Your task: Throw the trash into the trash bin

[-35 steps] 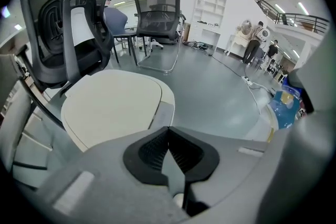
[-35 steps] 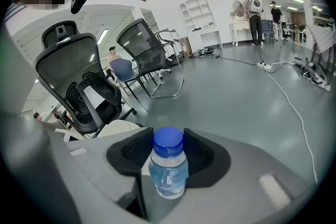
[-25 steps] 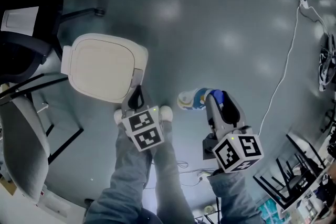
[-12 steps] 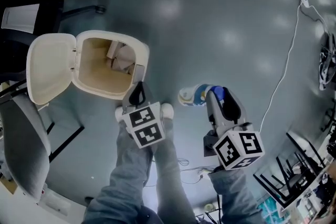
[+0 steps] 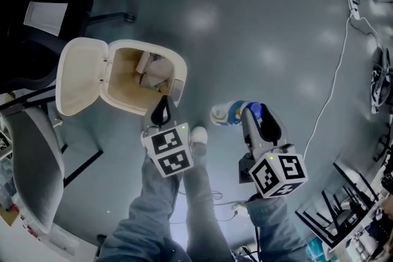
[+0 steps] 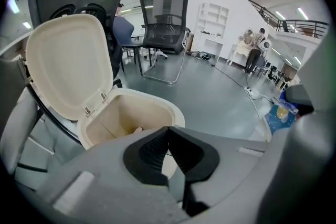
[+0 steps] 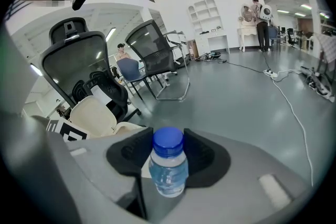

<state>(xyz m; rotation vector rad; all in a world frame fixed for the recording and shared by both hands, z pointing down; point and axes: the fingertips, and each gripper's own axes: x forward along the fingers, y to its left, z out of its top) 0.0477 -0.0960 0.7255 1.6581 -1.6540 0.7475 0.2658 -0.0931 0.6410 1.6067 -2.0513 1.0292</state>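
Blue-capped bottle [image 7: 168, 171] pinched by right gripper [image 7: 169, 150] | left gripper [image 6: 168, 136] jaws together | bin [image 5: 123, 86] interior: head, left gripper views

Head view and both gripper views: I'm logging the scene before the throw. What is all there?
trash bin: one, cream, on the floor at upper left
lid: one, cream, swung open to the left
trash: a few pale pieces, inside the bin
bottle: one, clear with blue cap, between the right jaws
black chair: one, top left
grey chair: one, left edge
cable: one, white, on the floor at right
floor: grey
legs: two, blue jeans, bottom centre
left gripper: grey, shut, empty, near the bin
right gripper: grey, shut on the bottle
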